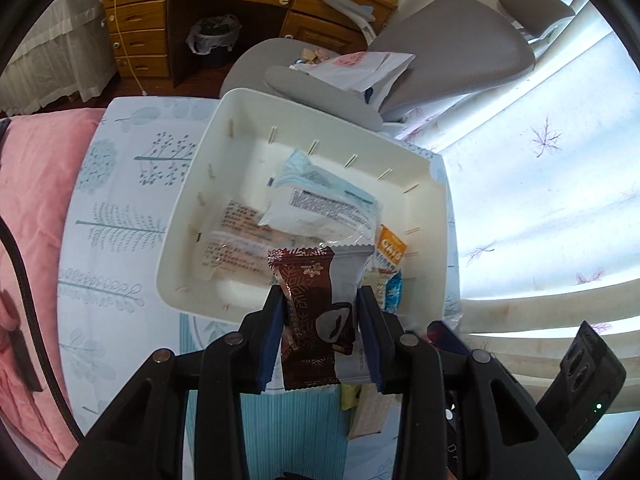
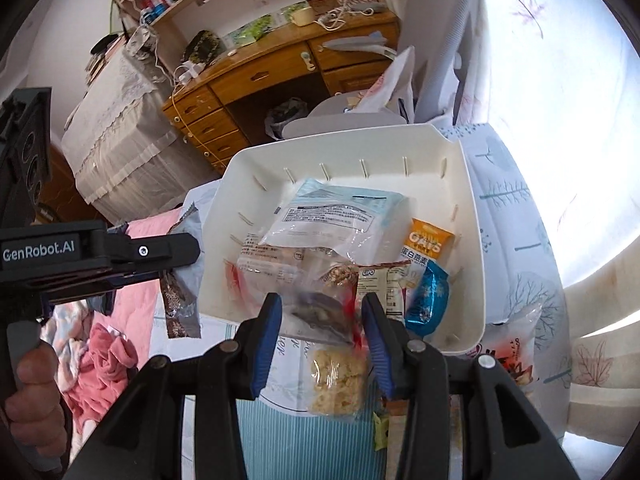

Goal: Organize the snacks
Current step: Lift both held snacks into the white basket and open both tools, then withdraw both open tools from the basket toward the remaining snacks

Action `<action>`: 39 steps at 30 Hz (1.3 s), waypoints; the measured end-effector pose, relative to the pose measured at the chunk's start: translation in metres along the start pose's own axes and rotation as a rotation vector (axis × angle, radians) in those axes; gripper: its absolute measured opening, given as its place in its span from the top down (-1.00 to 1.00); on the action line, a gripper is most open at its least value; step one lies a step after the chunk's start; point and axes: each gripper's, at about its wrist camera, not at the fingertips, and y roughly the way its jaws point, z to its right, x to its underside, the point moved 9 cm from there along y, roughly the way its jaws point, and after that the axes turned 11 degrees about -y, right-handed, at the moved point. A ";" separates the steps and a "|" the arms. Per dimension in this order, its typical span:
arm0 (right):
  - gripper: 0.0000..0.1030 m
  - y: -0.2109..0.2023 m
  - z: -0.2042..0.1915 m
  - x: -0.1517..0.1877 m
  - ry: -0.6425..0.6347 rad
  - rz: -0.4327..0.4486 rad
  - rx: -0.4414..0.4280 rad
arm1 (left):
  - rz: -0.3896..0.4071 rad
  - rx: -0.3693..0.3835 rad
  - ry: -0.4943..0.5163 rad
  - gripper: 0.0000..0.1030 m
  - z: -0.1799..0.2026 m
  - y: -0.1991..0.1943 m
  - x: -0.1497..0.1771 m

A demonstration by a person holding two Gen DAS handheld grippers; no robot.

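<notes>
The left gripper has its jaws closed on a brown snowflake-print snack packet, held just over the near rim of the white bin. The right gripper has its jaws clamped on a clear snack bag at the bin's near edge. An orange oats packet lies inside the bin.

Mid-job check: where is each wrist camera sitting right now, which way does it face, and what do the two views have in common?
Left wrist: rides the left hand-held gripper, looking forward and down at the white bin; its fingers pinch a brown snack wrapper.
Right wrist: rides the right hand-held gripper, facing the same bin from its near edge; its fingers hold a clear snack bag; the left gripper and the person's hand show at left.
Shared: the bin, the orange oats packet, the wooden desk.
</notes>
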 end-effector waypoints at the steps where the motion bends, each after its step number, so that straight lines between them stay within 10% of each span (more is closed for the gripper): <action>1: 0.14 0.000 0.001 0.001 0.003 -0.005 0.004 | 0.009 0.008 0.007 -0.04 0.002 -0.001 -0.001; 3: -0.14 0.001 0.003 0.003 0.006 -0.023 0.019 | 0.033 0.006 0.023 -0.43 0.005 -0.007 -0.001; 39: -0.33 -0.093 -0.067 0.152 0.212 0.019 0.135 | -0.015 0.012 0.074 -0.43 -0.113 -0.106 0.172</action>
